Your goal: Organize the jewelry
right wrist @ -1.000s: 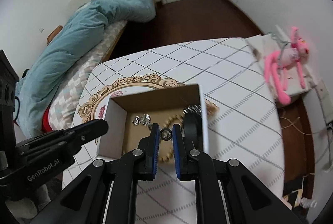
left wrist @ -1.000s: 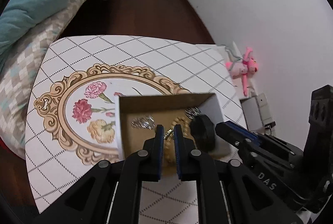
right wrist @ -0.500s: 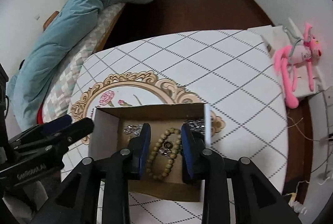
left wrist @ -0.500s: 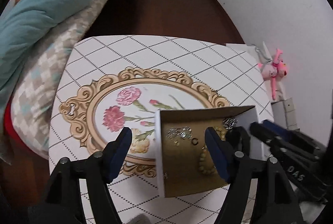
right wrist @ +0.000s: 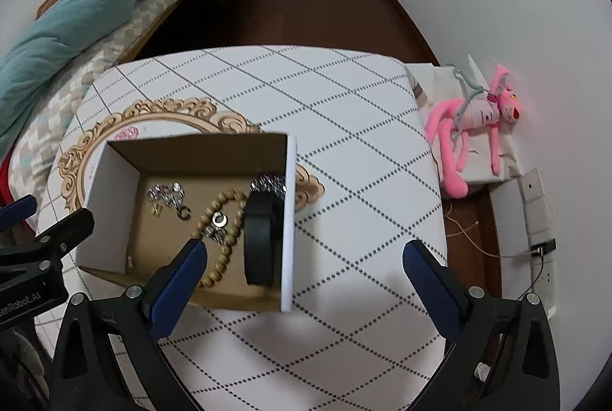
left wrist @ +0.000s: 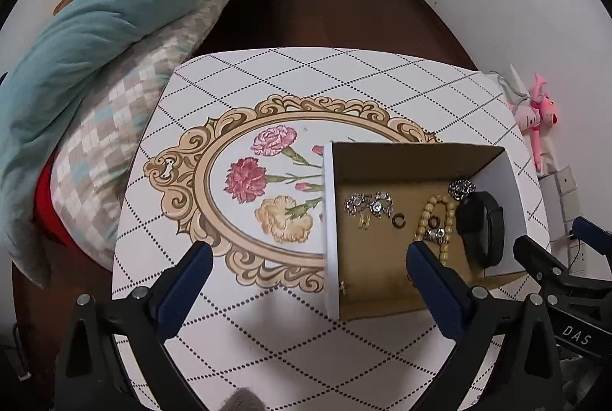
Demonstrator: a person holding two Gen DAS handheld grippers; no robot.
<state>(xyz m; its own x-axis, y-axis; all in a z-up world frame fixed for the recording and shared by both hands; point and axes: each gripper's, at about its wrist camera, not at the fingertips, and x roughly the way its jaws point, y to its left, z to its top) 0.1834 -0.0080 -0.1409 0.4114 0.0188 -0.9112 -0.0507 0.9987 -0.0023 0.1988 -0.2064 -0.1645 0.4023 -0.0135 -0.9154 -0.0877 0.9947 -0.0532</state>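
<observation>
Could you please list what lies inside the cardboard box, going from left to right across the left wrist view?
Rhinestone earrings → small gold charm → dark C-shaped ring → wooden bead bracelet → black wristband.

White lettering "DAS" marks the right gripper (left wrist: pixel 554 250) body, beside the cardboard box (left wrist: pixel 382 158); "enRobot.AI", partly cut off, marks the left gripper (right wrist: pixel 42 220).

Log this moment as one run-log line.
left gripper: open, empty | right gripper: open, empty | jewelry: bead bracelet, black band in box | table
</observation>
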